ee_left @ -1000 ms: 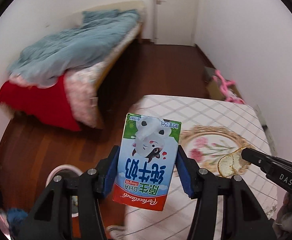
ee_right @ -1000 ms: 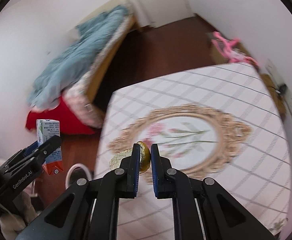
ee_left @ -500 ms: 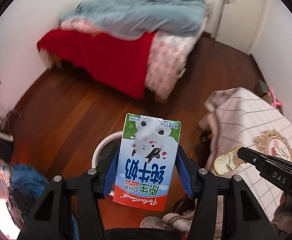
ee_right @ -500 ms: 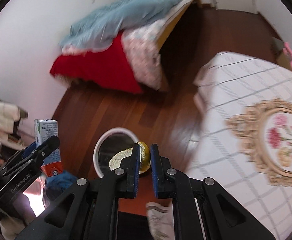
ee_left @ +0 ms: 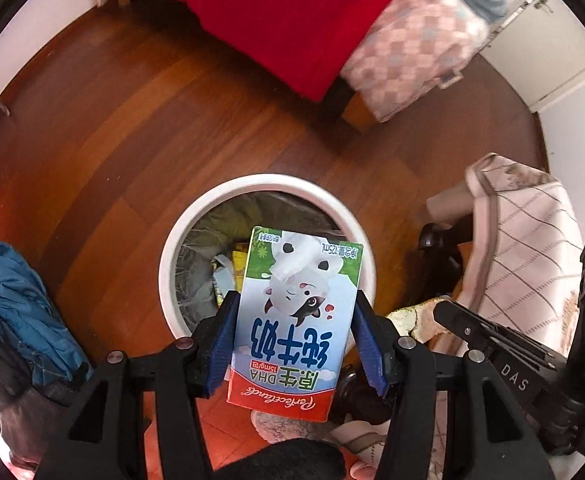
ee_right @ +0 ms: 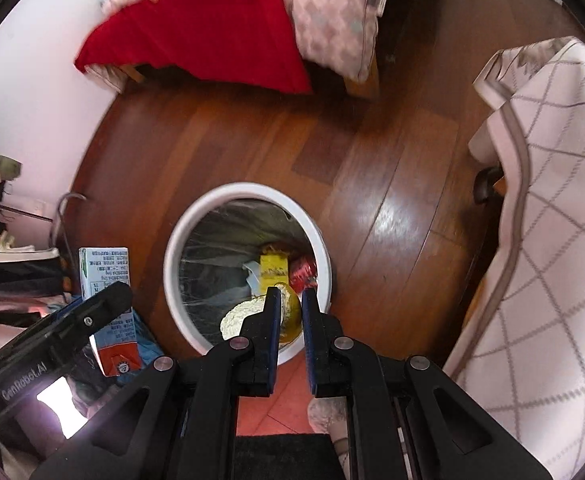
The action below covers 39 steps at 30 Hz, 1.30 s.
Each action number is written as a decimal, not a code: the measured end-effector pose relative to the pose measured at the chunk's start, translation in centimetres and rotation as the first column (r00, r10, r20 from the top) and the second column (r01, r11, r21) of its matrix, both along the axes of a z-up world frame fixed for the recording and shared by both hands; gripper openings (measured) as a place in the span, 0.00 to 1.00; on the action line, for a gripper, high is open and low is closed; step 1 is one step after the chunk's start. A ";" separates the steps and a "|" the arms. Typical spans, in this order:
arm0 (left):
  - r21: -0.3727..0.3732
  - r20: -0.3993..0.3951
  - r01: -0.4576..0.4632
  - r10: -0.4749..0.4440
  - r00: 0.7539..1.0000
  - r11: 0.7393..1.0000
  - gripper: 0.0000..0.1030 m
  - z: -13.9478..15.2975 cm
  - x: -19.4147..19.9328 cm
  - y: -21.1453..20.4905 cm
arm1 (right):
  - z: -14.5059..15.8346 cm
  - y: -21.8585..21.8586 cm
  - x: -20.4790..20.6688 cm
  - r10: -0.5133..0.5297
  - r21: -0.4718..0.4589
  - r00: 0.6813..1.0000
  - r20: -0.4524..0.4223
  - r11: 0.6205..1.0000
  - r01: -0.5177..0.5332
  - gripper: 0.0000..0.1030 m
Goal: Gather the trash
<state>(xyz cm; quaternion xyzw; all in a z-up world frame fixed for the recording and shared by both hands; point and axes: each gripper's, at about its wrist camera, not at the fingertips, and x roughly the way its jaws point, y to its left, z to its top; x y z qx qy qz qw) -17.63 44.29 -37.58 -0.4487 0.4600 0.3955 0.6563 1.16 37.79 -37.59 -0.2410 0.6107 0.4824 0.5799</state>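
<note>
Below me spreads a dark wooden floor (ee_left: 140, 128). At its far side I see a bed draped in a red blanket (ee_right: 212, 40) with a pink checked cover (ee_left: 408, 44) beside it. A checked tablecloth (ee_right: 564, 200) hangs at my right, and blue clothing (ee_left: 16, 304) lies heaped at my left.

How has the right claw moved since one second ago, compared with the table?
Yes. The right claw, shut on the gold wrapper, left the table and now hangs over the white bin.
</note>
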 end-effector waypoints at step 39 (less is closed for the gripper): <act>0.258 -0.075 -0.055 0.077 0.994 0.964 1.00 15.5 -7.9 -10.2 | 10.9 -6.2 -6.0 0.184 0.073 0.970 0.158 0.978 -0.197 1.00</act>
